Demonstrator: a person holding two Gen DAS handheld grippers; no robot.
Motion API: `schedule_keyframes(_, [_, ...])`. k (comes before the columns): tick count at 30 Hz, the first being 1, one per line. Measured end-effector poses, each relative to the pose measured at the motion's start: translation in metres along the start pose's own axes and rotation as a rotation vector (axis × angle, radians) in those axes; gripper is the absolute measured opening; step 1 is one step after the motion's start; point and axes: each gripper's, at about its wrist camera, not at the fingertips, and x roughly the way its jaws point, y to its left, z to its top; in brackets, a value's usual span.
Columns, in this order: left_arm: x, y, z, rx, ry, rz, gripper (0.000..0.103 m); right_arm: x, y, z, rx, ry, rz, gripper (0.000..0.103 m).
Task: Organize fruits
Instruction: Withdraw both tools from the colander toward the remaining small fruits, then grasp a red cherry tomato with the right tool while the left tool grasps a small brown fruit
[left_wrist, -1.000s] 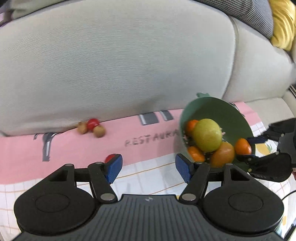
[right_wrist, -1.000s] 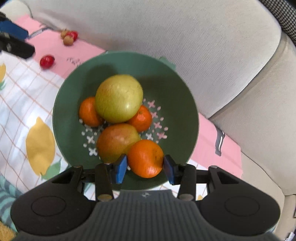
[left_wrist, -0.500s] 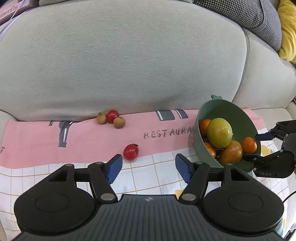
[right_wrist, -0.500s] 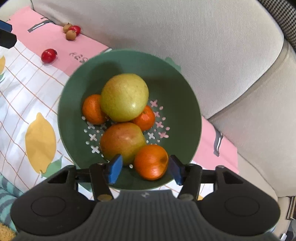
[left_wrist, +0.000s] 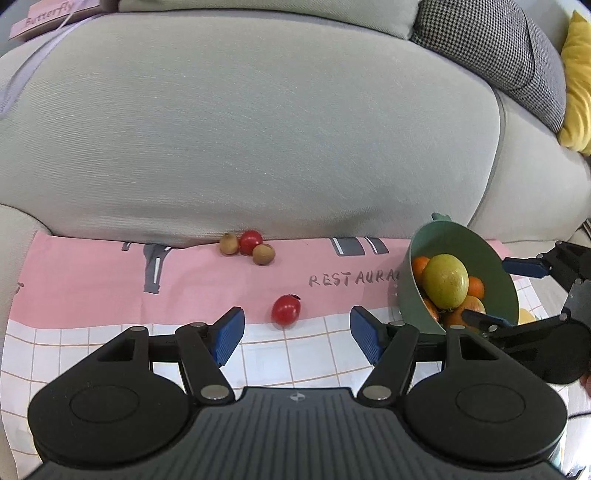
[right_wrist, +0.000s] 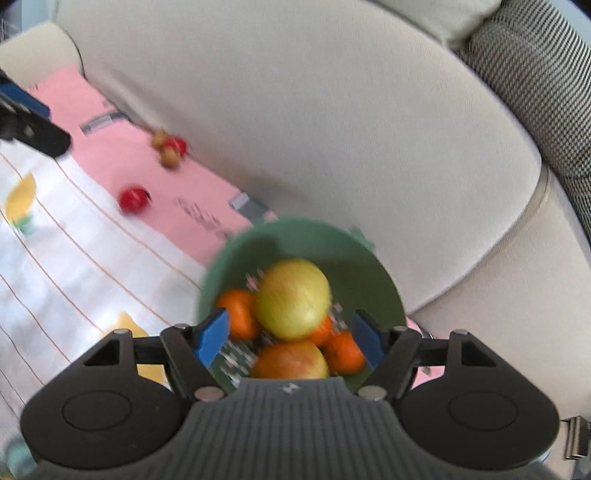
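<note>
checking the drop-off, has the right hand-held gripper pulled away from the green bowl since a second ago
Yes. The right hand-held gripper has backed up and away: the green bowl looks smaller and lower in its view, and its jaws, just opening, now grip no orange.

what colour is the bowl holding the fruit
Green: the bowl is a muted sage green with small cut-out holes in its base, clearest in the left wrist view.

Motion blur smears the green bowl (right_wrist: 373, 266) and its fruit in the right wrist view.
</note>
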Motion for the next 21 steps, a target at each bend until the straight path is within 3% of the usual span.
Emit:
schedule_keyframes(4, [-0.002,0.010,-0.002,-0.029,-0.023,-0.010,0.077,-0.010,0.019,0.011,0.060,-0.099,0.009,0.071])
schedule_keyframes(12, [-0.001,0.024,-0.006,-0.024,-0.059,-0.044,0.077,-0.009,0.060,0.033,0.204,-0.200,0.051,0.073])
schedule_keyframes(19, [0.014,0.042,-0.005,-0.078,-0.034,-0.071,0.077,0.009,0.084,0.039,0.263,-0.185,0.083,0.074])
schedule_keyframes(21, [0.019,0.045,-0.005,-0.088,-0.025,-0.074,0.076,0.015,0.090,0.039,0.269,-0.184,0.087,0.068])
